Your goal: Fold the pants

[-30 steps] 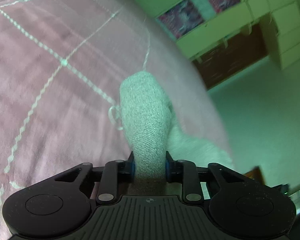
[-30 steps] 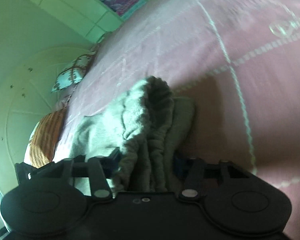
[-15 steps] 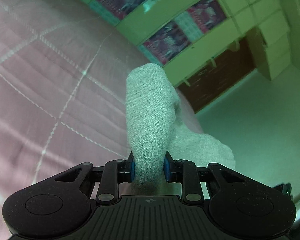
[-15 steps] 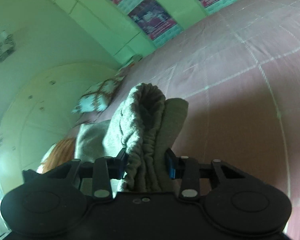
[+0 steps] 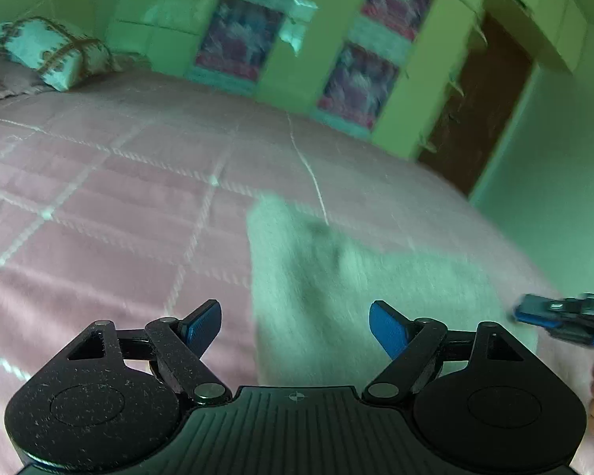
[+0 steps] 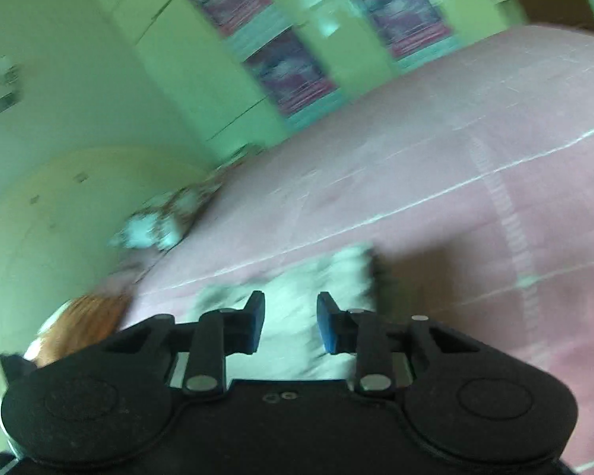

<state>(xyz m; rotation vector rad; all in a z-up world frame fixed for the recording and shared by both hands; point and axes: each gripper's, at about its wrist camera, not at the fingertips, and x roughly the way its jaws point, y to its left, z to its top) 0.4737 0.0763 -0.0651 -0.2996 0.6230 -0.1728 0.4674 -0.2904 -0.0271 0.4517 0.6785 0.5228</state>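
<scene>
Left wrist view shows the pants [image 5: 360, 285], 1 pale grey knitted garment, lying on the pink bedspread [image 5: 111, 206] in the lower centre of the frame, just ahead of the left gripper [image 5: 295, 326]. I judge it soft, light and limp, not slippery, so it is best taken at a thick edge or corner, where the layers bunch. Both jaws of this gripper stand wide apart and hold nothing. At the right edge the right gripper [image 5: 566, 318] appears; in its own view its jaws are apart too, over the blurred cloth. I count 2 grippers and 1 patterned pillow [image 5: 55, 53] at upper left.
</scene>
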